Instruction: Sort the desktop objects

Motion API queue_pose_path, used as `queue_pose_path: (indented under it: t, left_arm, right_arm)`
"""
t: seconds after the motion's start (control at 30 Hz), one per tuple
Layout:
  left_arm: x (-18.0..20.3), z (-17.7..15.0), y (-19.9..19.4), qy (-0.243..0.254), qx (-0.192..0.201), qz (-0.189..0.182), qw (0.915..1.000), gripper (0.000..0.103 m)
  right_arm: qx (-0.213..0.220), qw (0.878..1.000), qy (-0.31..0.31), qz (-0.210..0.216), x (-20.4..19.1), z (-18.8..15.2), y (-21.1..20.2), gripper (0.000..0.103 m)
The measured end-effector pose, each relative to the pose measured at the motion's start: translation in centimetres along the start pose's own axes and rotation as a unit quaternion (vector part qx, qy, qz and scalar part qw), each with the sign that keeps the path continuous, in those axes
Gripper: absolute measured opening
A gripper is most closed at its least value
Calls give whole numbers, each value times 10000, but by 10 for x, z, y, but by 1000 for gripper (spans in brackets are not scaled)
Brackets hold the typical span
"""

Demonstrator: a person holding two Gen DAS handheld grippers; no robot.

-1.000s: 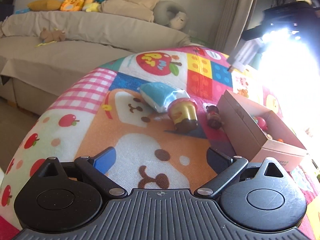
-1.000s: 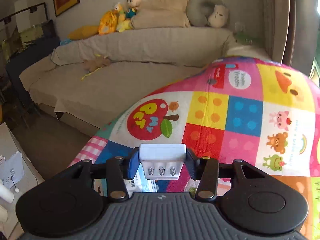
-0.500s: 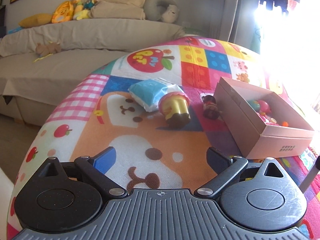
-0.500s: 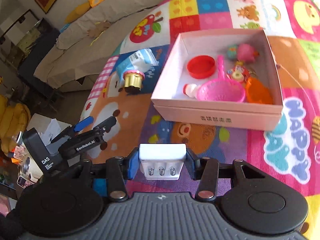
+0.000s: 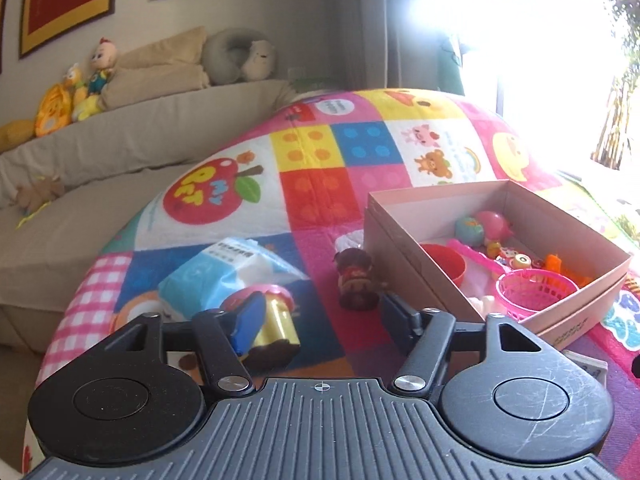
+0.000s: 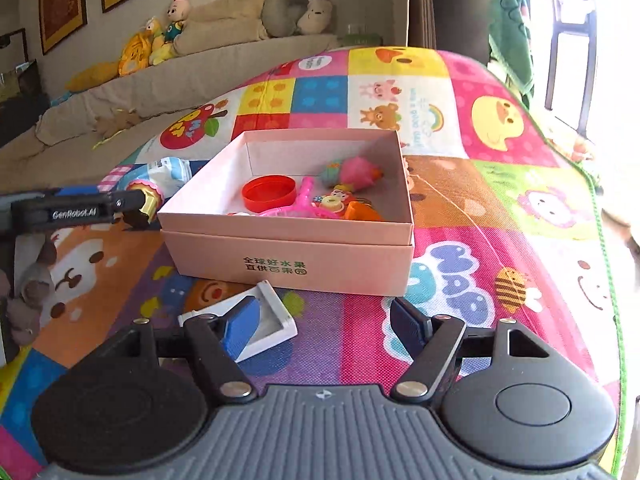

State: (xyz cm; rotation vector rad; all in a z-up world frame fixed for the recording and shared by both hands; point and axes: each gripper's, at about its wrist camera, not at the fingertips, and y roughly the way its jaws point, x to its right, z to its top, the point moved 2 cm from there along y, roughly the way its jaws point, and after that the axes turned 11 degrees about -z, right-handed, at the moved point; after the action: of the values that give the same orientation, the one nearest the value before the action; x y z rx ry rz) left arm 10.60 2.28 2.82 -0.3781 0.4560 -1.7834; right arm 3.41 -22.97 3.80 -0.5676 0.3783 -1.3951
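Released since half a second ago, the white rectangular plastic adapter lies on the colourful patchwork play mat, just before the pink cardboard box. Right gripper: jaws just opened, empty, left pad beside the adapter. Left gripper: jaws just narrowed yet parted, gripping nothing; gold-and-pink toy jar beside the left pad, brown toy figure ahead.
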Motion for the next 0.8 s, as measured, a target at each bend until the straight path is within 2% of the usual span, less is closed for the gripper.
queue_pose_path:
  t: [0.13, 0.27, 0.33, 0.4, 0.5, 0.57, 0.7, 0.8]
  left_arm:
    - [2, 1, 33, 424, -241, -226, 9986, 56]
    - [-4, -3, 57, 543, -428, -330, 9971, 50]
    - [-8, -2, 65, 650, -445, -376, 9962, 51]
    - [-10, 0, 73, 740, -478, -296, 9957, 55]
    - [-14, 6, 85, 850, -516, 87, 9950, 57]
    - [-19, 9, 88, 741, -501, 109, 9959, 59]
    - [-26, 16, 88, 414, -440, -294, 9977, 65]
    - [-32, 21, 95, 232, -498, -380, 9978, 65]
  right_arm:
    - [67, 9995, 297, -19, 4, -13, 8, 80]
    - [0, 9980, 628, 23, 12, -16, 14, 81]
    - [-20, 9974, 726, 29, 14, -17, 15, 86]
    - [-74, 9972, 740, 32, 15, -18, 17, 86]
    - [-137, 9973, 724, 29, 13, -19, 19, 86]
    - [-168, 9971, 736, 28, 13, -19, 20, 86]
    - [-202, 9969, 760, 45, 13, -19, 21, 89]
    - [-249, 9968, 755, 63, 13, -20, 23, 89]
